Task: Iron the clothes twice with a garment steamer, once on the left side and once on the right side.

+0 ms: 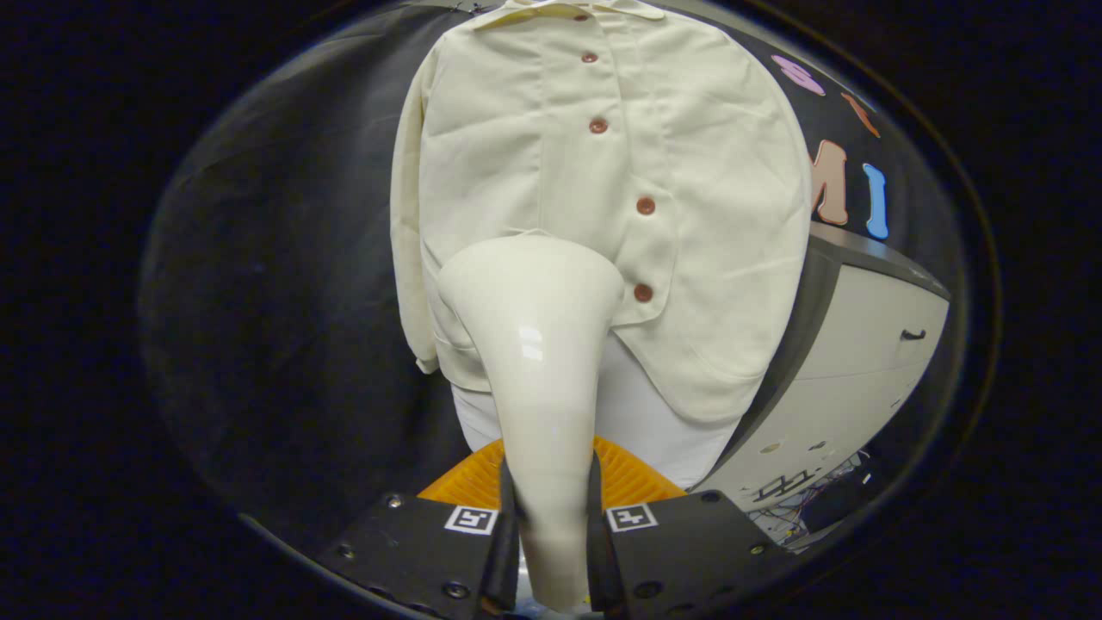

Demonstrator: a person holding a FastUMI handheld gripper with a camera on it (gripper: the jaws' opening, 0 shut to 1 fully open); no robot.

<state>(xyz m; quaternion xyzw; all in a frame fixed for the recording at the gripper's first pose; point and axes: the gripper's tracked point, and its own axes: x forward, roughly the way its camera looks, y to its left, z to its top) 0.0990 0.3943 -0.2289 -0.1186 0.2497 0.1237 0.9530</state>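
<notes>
Gripper view: fingers clamped either side of the garment steamer handle, head raised against the lower left front of the hanging shirt, seemingly for a stroke beside the button.

**Hidden and cut-off parts**

The steamer, widening toward its head, is covering the lower left front of the shirt. The gripper fingers are hiding the sides of the steamer's handle. The shirt's collar is running out of view, and the cabinet is partly screened by the shirt.
</notes>
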